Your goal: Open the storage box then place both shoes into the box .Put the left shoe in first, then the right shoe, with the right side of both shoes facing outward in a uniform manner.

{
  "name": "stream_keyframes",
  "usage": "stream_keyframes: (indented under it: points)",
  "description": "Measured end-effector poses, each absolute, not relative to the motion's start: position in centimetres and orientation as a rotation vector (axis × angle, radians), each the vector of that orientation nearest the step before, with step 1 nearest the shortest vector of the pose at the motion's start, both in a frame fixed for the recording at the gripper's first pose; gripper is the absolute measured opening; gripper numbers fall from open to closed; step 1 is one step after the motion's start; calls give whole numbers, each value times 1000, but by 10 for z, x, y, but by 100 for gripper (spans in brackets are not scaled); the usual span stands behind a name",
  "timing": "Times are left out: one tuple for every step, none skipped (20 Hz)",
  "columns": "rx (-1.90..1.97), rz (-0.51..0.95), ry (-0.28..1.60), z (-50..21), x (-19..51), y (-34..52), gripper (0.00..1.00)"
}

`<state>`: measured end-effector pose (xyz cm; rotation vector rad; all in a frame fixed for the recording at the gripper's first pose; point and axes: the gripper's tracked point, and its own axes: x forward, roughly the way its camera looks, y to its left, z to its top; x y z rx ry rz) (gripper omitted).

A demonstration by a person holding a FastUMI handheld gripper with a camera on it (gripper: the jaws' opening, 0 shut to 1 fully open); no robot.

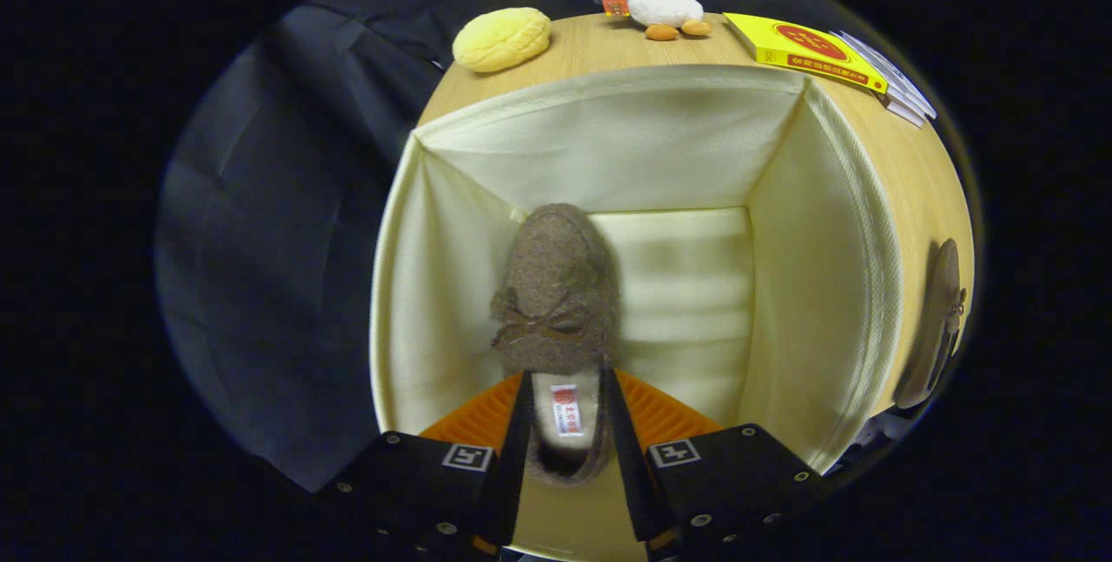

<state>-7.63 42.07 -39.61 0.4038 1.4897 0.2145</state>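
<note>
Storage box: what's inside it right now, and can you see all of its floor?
Inside the storage box, one brown shoe is held by its heel between the gripper fingers, toe pointing toward the far wall. The floor beside it looks bare; the shoe and fingers hide the floor beneath them.

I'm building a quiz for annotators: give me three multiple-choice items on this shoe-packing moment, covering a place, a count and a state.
1. Where is the second brown shoe?
A. on the table right of the box
B. inside the box
C. beside the penguin

2. How many shoes are inside the storage box?
A. none
B. one
C. two

3. What is the tool doing?
A. open and free
B. shut on the book
C. shut on a shoe

Key: 1 A, it lies outside the box's right wall. 2 B, one brown shoe is in it. 3 C, both fingers press the shoe's heel end.
</note>
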Motion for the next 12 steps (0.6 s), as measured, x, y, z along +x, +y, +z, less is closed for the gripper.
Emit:
stream_keyframes:
  points:
    - [431,253,1465,-383,-76,421,56]
    - [443,286,1435,-370,-75,418,62]
    - [447,311,1402,-356,-74,410,65]
    - [458,329,1365,-342,-70,401,71]
    - [476,341,1321,-328,-66,390,73]
    - [496,346,1282,-314,-61,377,77]
    - [517,347,1249,-303,-59,361,79]
    - [532,345,1219,-295,-57,345,82]
    - [538,335,1194,-288,-59,324,83]
    - [536,314,1171,-286,-59,303,86]
    - [531,288,1152,-287,-60,280,87]
    - [522,255,1135,-290,-63,256,88]
